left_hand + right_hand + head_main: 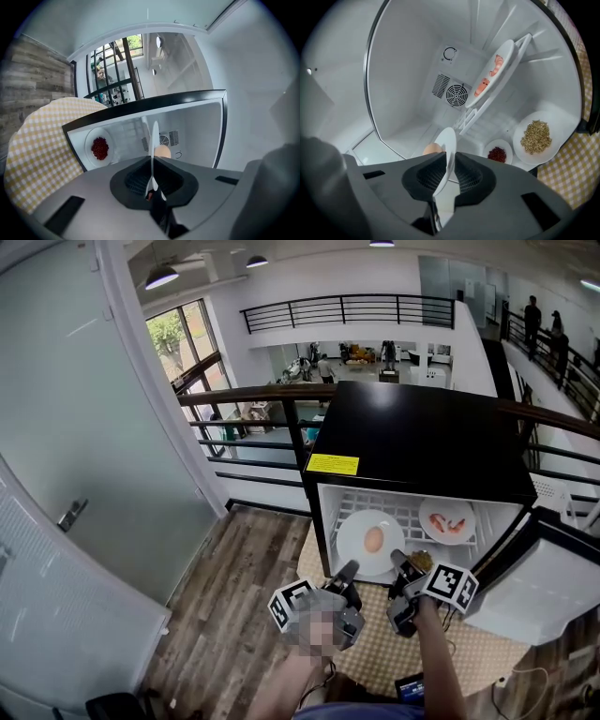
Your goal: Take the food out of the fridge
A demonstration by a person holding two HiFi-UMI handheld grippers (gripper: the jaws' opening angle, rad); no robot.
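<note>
Firmly, left gripper (153, 160) pinches plate (154, 133); right gripper (448, 157) loosely straddles it

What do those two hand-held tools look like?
Both are chunky dark grey: the left gripper and right gripper each have two jaws lined with black ribbed pads, and each carries a white cube printed with black square markers. No sleeves show on the forearms.

Left gripper (348, 571) clamped (level), right gripper (402, 562) apparently open
</note>
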